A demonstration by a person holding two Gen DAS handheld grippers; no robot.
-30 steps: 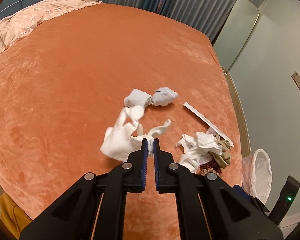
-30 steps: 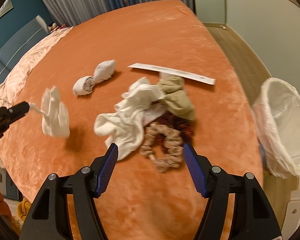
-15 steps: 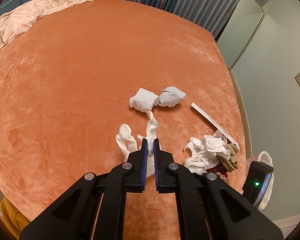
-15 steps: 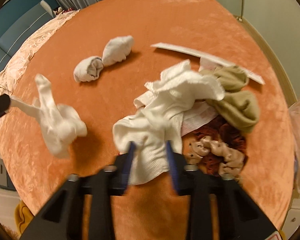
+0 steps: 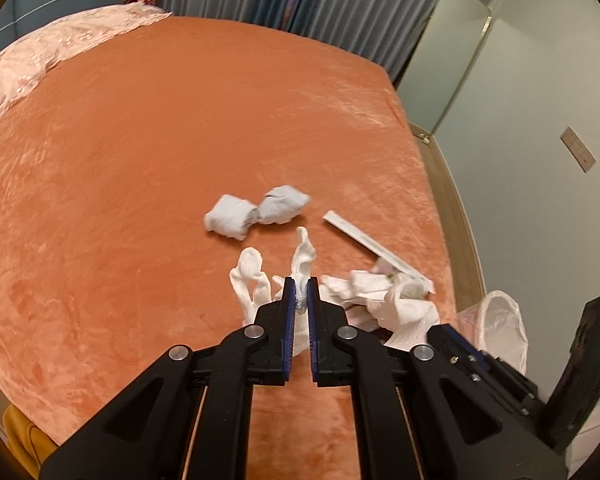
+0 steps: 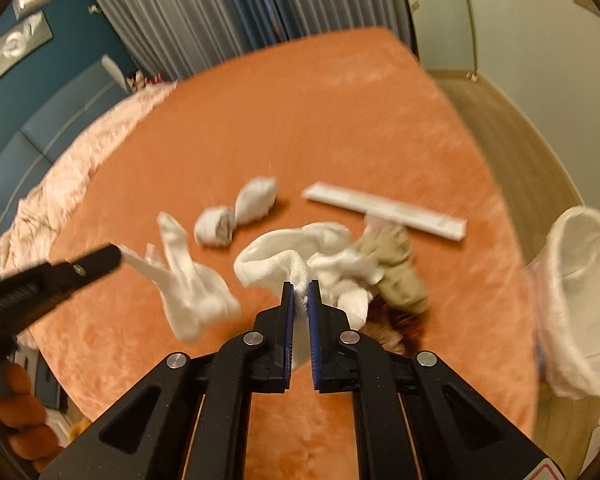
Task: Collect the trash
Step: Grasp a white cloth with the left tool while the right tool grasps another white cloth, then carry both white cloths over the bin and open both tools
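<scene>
Gripping white socks, left gripper (image 5: 301, 300) and right gripper (image 6: 300, 300) hang near the bed's (image 5: 180, 140) edge beside the bin (image 6: 580, 300), its far side bare

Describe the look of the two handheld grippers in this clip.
Both the left gripper and the right gripper are matte black plastic with angular, cut-out fingers, blue ribbed pad faces and silver round screws. No cables or sleeves show.
</scene>
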